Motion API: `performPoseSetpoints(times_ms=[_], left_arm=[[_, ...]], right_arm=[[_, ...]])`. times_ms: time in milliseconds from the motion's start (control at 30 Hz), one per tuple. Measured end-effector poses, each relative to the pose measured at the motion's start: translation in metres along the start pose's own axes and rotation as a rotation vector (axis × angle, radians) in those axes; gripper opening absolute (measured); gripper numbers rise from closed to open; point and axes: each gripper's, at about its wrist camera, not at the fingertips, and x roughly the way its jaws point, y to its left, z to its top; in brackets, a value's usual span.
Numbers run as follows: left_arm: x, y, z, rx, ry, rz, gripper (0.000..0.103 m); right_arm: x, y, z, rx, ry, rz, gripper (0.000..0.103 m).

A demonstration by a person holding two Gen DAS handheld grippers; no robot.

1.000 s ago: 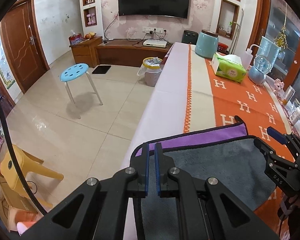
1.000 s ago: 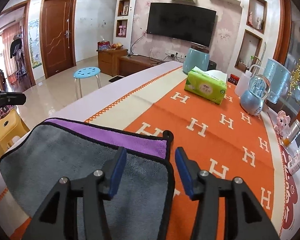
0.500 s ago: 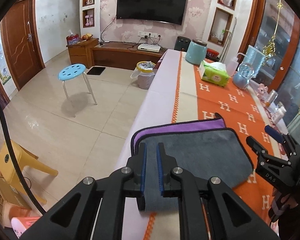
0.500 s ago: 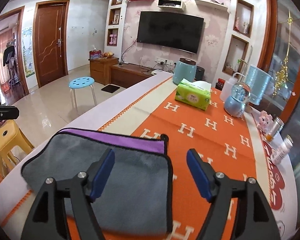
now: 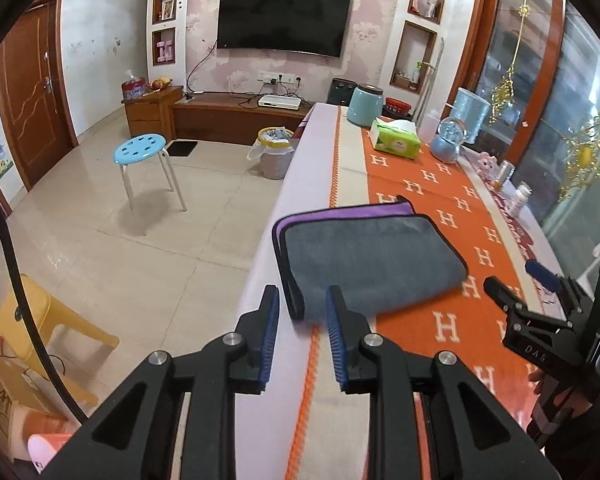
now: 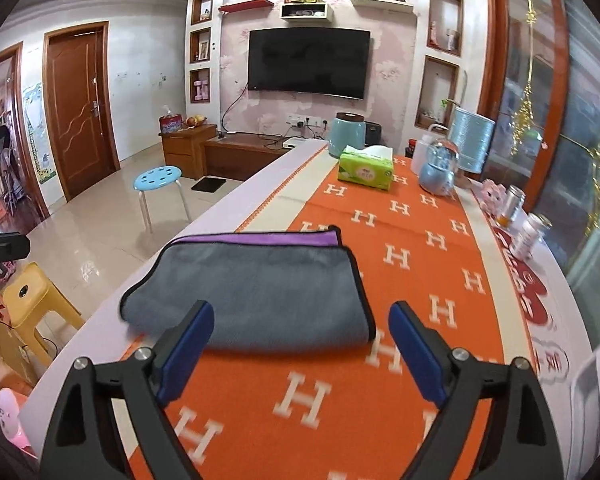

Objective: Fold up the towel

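Observation:
A grey towel (image 5: 364,260) with a purple underside and black edging lies folded flat on the orange patterned tablecloth (image 5: 452,328). It also shows in the right wrist view (image 6: 260,288). My left gripper (image 5: 302,328) is open and empty, raised just short of the towel's near left corner. My right gripper (image 6: 300,344) is wide open and empty, raised before the towel's near edge. The right gripper also shows at the right of the left wrist view (image 5: 528,292).
A green tissue pack (image 6: 366,168), teal canister (image 6: 348,134), snow globe (image 6: 438,172) and several small bottles (image 6: 534,234) stand at the table's far end and right side. The table edge (image 5: 268,240) drops to tiled floor at left, with a blue stool (image 5: 140,148).
My left gripper let go of the towel's corner and opened. Both grippers pulled back and up from the towel. My right gripper opened wider. The towel lies still.

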Motion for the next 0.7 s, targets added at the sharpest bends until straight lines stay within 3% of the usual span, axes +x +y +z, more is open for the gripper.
performPoseSetpoints(times_ms=[333,700], left_arm=[[-0.052,0.007,-0.042,-0.058,0.063,-0.033,0.029],[-0.069,-0.044,-0.08,0.009,0.149,-0.083,0.033]], right_arm=[[-0.071,0.001,-0.052,0.018,0.089,-0.026,0.093],[-0.148,-0.033,-0.118,0.139,0.199,-0.058,0.093]])
